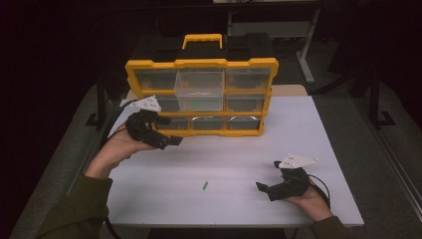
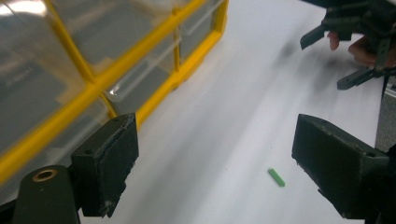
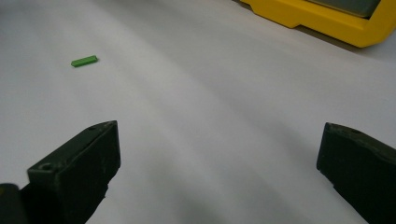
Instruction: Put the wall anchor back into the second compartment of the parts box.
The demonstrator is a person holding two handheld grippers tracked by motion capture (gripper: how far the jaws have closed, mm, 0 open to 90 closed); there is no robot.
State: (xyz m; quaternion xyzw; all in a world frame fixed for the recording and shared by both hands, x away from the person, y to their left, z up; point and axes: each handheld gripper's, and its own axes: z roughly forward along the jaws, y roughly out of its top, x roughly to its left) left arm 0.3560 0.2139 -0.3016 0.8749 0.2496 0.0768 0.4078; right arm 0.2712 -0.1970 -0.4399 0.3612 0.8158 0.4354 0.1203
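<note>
Green and small, the flat stick (image 1: 204, 185) lies loose on the white table (image 1: 308, 129), between the two grippers and touching neither. Right gripper (image 1: 263, 188) rests near the table's front edge, jaws spread and empty. Left gripper (image 1: 171, 143) hovers just before the yellow drawer organizer (image 1: 201, 63), jaws likewise spread wide.

Right gripper (image 3: 219, 168) with two black fingers (image 3: 79, 172) spread wide at the frame's bottom corners, bare white worktop (image 3: 210, 93) between, small green piece (image 3: 84, 61) lying upper left, yellow organizer (image 3: 322, 18) edge upper right.
</note>
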